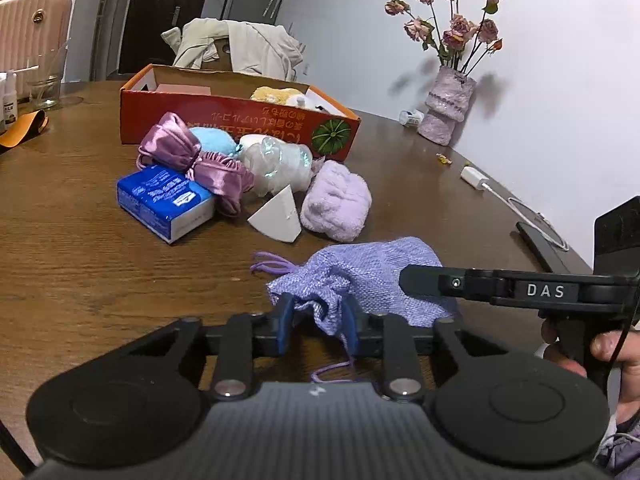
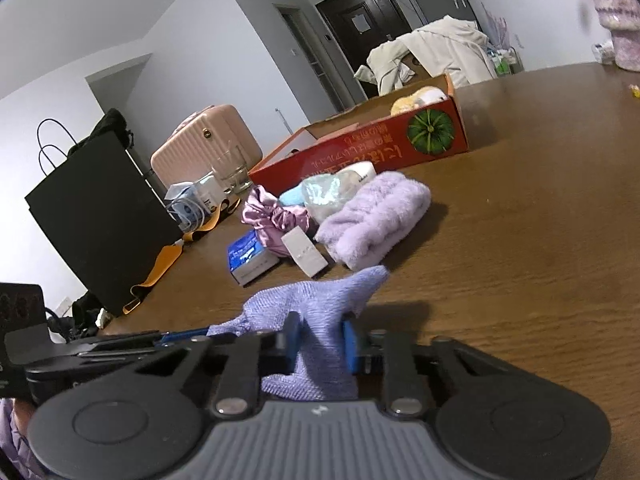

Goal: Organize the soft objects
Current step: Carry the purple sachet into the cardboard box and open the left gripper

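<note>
A lilac knit drawstring pouch (image 1: pixel 372 268) is held between both grippers just above the brown table (image 1: pixel 80 264). My left gripper (image 1: pixel 318 320) is shut on its gathered mouth end. My right gripper (image 2: pixel 320 346) is shut on its other end (image 2: pixel 316 312); its finger also shows in the left wrist view (image 1: pixel 424 280). Behind lies a pile: a fluffy lilac towel (image 1: pixel 336 200), a purple satin bag (image 1: pixel 192 156), a light blue soft thing (image 1: pixel 214 138) and a clear plastic-wrapped bundle (image 1: pixel 276 164). A red cardboard box (image 1: pixel 224 120) behind holds a yellow plush (image 1: pixel 276 94).
A blue tissue pack (image 1: pixel 164 200) and a white triangular card (image 1: pixel 278 216) lie by the pile. A vase of dried roses (image 1: pixel 446 108), a white adapter with cable (image 1: pixel 476 178) and a dark flat device (image 1: pixel 540 246) sit at the right. A glass (image 1: pixel 44 88) stands far left.
</note>
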